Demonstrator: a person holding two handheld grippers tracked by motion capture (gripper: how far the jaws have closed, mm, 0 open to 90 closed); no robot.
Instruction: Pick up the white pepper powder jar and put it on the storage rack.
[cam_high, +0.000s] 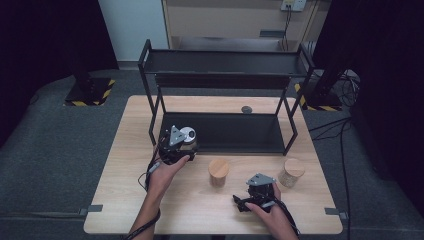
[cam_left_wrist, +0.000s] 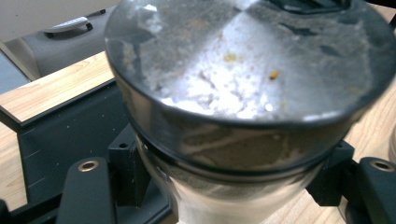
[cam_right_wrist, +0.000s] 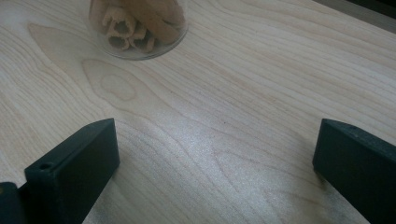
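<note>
Wood is the biggest surface here: a pale table (cam_high: 150, 200) carrying a black metal shelf rack (cam_high: 220, 62) with two tiers, its lower tray (cam_high: 240, 132) resting on the tabletop toward the far side. Next in size come the person's two hands, each gripping a tool. The left gripper (cam_high: 177, 146) sits at the front left corner of the lower tray, and its own view shows the black jaws clamped on the sides of a jar with a steel lid (cam_left_wrist: 247, 70), held upright just below the lid so the body hangs free; to my eye this is the jar being carried toward the rack, since the tray edge lies right beside it. The right gripper (cam_high: 260, 192) rests low near the front of the table with its jaws spread wide and nothing between them, only bare wood grain, which reads as waiting its turn. Two smaller jars stand in front of the rack, well apart from each other: one with a wooden lid (cam_high: 218, 172) in the middle, and a glass one with a cork-coloured top (cam_high: 291, 172) to the right. The right gripper view shows a glass jar holding curled brown sticks (cam_right_wrist: 137, 25) ahead. Smallest is a dark round knob (cam_high: 246, 109) behind the tray.
</note>
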